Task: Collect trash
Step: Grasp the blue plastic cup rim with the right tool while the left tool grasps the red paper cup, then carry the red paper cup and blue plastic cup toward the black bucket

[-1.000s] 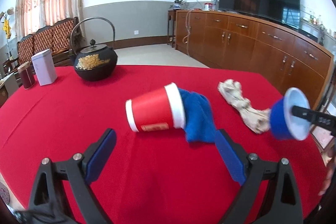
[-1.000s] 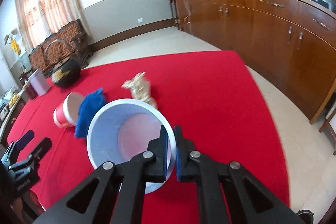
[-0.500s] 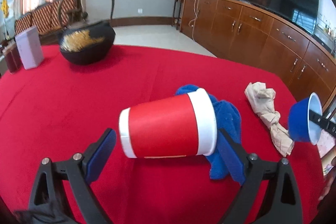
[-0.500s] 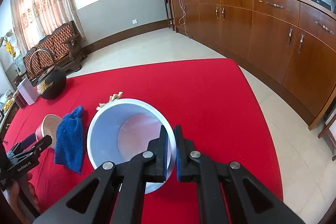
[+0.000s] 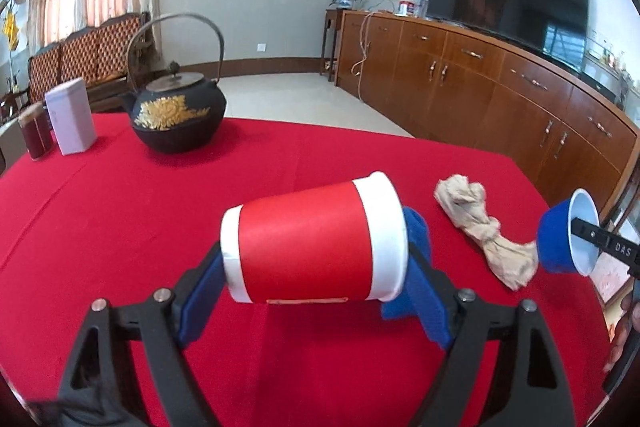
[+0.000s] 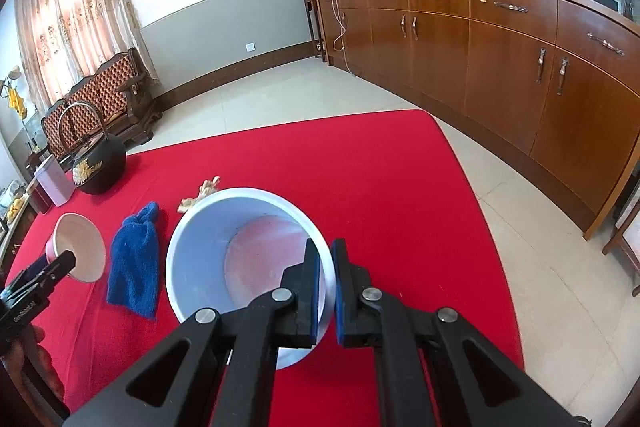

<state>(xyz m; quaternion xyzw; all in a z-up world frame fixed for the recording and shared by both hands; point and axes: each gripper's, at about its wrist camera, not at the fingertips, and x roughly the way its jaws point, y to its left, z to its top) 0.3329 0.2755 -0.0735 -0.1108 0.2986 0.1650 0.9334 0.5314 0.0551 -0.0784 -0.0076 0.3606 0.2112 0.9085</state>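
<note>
Now closing the left gripper around the red cup and lifting it, right gripper pinching the bucket rim, bucket looking empty, crumpled paper and blue cloth lying on the table.

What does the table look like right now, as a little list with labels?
left claw: around the red paper cup, a finger at each end, cup on its side
right claw: pinching the rim of the blue bucket, which looks bare inside
blue cloth: lying on the red tablecloth beside the cup
crumpled brown paper: on the table, untouched
black teapot: far side, with a white box and dark red tin nearby
</note>
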